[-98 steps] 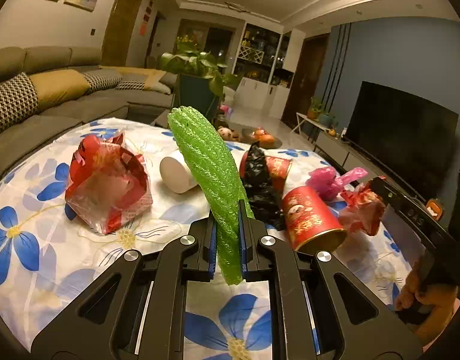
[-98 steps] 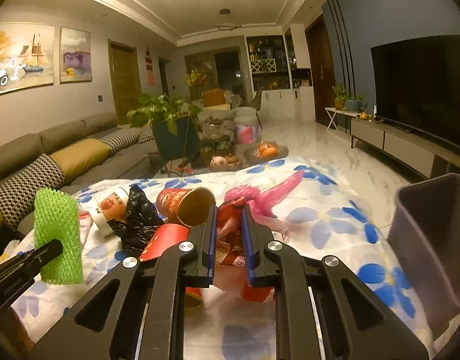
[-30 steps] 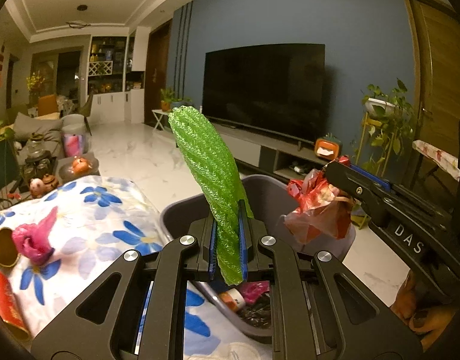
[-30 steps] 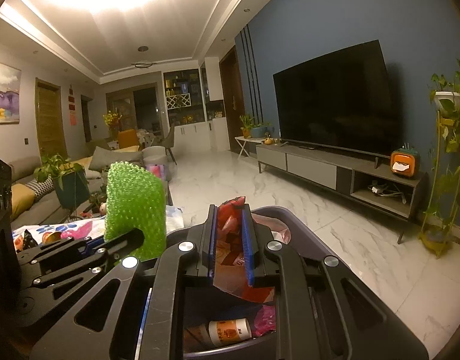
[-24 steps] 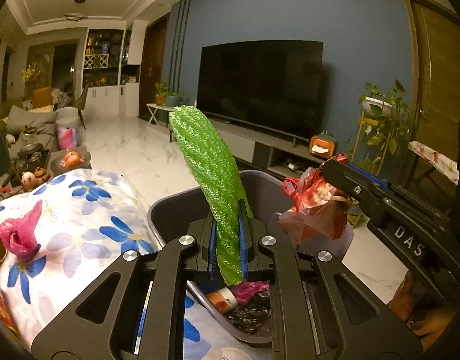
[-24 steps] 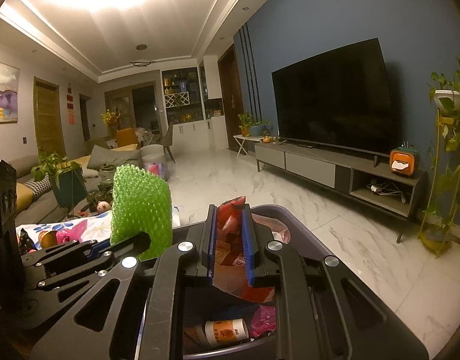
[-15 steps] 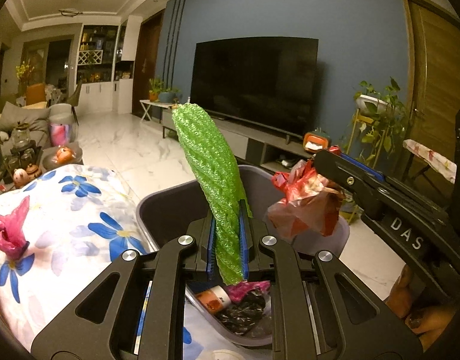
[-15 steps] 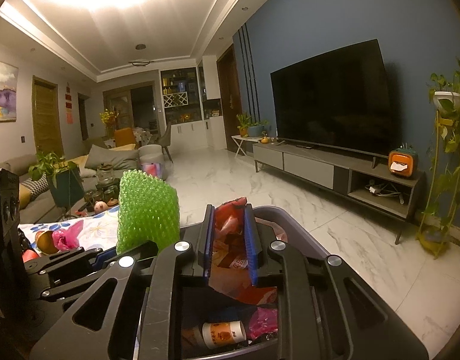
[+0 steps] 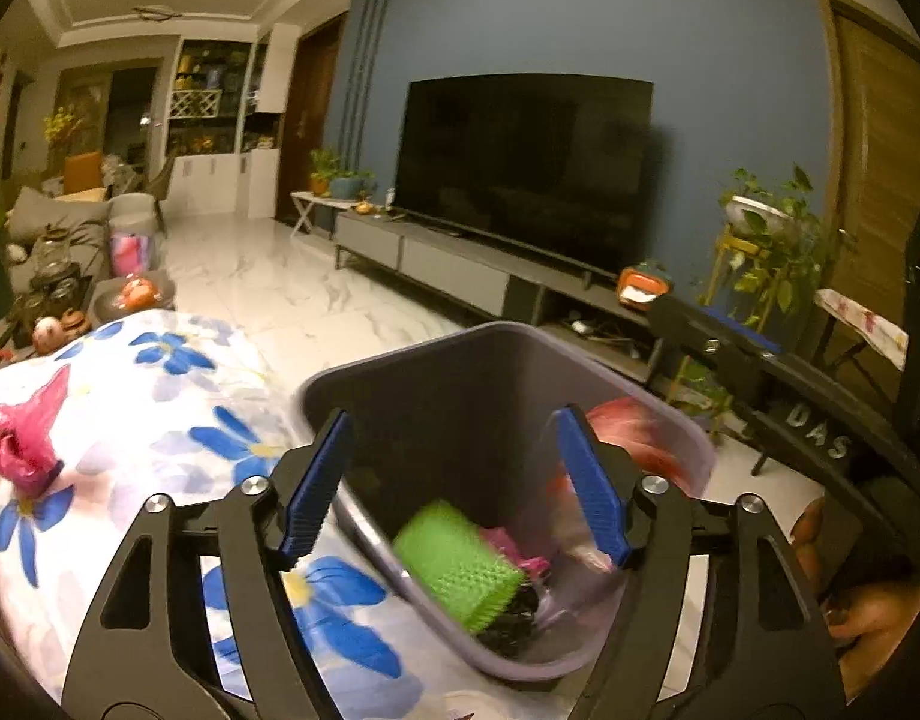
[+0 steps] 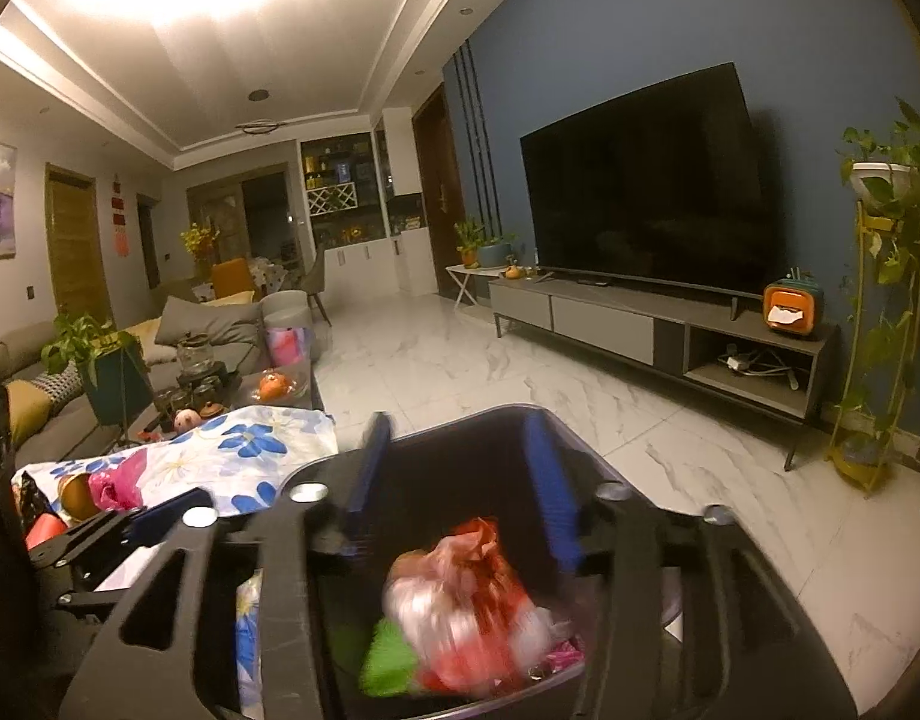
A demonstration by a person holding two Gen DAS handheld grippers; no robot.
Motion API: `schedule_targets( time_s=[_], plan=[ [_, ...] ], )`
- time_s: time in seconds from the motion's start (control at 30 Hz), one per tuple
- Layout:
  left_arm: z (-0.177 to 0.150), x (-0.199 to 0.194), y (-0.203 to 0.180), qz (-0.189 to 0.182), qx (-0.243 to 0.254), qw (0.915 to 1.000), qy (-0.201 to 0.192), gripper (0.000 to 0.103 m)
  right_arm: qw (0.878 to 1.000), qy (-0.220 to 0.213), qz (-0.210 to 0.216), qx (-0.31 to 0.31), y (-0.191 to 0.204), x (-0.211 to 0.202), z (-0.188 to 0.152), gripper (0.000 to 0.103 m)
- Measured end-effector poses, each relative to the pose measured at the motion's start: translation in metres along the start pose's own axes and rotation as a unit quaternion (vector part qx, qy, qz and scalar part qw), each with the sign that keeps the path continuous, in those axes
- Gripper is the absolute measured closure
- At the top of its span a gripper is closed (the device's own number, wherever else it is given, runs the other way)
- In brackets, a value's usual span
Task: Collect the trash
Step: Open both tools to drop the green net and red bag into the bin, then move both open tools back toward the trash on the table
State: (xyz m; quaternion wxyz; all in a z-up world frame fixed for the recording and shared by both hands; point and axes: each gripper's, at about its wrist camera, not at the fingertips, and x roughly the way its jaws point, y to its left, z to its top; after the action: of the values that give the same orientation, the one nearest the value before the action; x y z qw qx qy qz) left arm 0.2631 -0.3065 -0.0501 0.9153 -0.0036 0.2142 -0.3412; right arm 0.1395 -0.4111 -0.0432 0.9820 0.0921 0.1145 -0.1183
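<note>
Now the green foam net sleeve (image 9: 454, 564) lies inside the grey plastic trash bin (image 9: 400, 360), on top of the dark rubbish at its bottom; half a second ago I held it upright between my left fingers. The red and clear plastic bag (image 10: 466, 594) is also in the bin, just beside the green sleeve; before, my right gripper was clamped on it. It looks blurred in both views, so I think it is not yet at rest.

My left gripper (image 9: 454, 480) is spread wide above the bin with nothing between its blue pads (image 9: 316, 480). My right gripper (image 10: 460, 486) is spread wide too, and empty, over the same bin. So I judge that these two pieces are delivered and both my tools are free for the next trash.

More trash waits outside the bin, on the white cloth with blue flowers (image 9: 160, 372) that touches the bin's wall: a crumpled pink plastic bag (image 9: 19, 438), and beyond it, in the right wrist view, a brown paper cup (image 10: 76, 495) and something red, cut off by my left gripper.

The deep part of the bin is dark and I cannot name what lies under the sleeve. My right fingers are smeared by motion. Of my hand (image 9: 868, 618) only a part shows, at the frame's edge.
</note>
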Motion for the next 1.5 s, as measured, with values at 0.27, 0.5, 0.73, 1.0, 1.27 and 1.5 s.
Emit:
schedule_targets(
  time_s=[0.27, 0.5, 0.73, 1.0, 1.27, 1.5],
  plan=[
    [-0.007, -0.028, 0.022, 0.046, -0.02, 0.9987, -0.014, 0.02, 1.0, -0.008, -0.019, -0.007, 0.004, -0.009, -0.001, 0.02],
    [-0.02, -0.069, 0.042, 0.091, -0.031, 0.9951, -0.023, 0.019, 1.0, -0.008, -0.014, -0.022, 0.024, -0.025, -0.009, 0.014],
    [-0.029, -0.113, 0.067, 0.132, -0.054, 0.9893, -0.03, 0.019, 0.999, 0.006, 0.02, -0.037, 0.056, -0.036, -0.021, 0.012],
    [-0.046, -0.167, 0.108, 0.214, -0.056, 0.9746, -0.034, 0.019, 0.997, 0.026, 0.058, -0.034, 0.098, -0.044, -0.036, 0.009],
    [-0.064, -0.225, 0.156, 0.282, -0.089, 0.9545, -0.04, 0.019, 0.993, 0.033, 0.095, -0.054, 0.15, -0.055, -0.051, 0.009],
    [-0.079, -0.27, 0.192, 0.335, -0.111, 0.9342, -0.052, 0.015, 0.987, 0.044, 0.136, -0.067, 0.195, -0.063, -0.064, 0.009]
  ],
)
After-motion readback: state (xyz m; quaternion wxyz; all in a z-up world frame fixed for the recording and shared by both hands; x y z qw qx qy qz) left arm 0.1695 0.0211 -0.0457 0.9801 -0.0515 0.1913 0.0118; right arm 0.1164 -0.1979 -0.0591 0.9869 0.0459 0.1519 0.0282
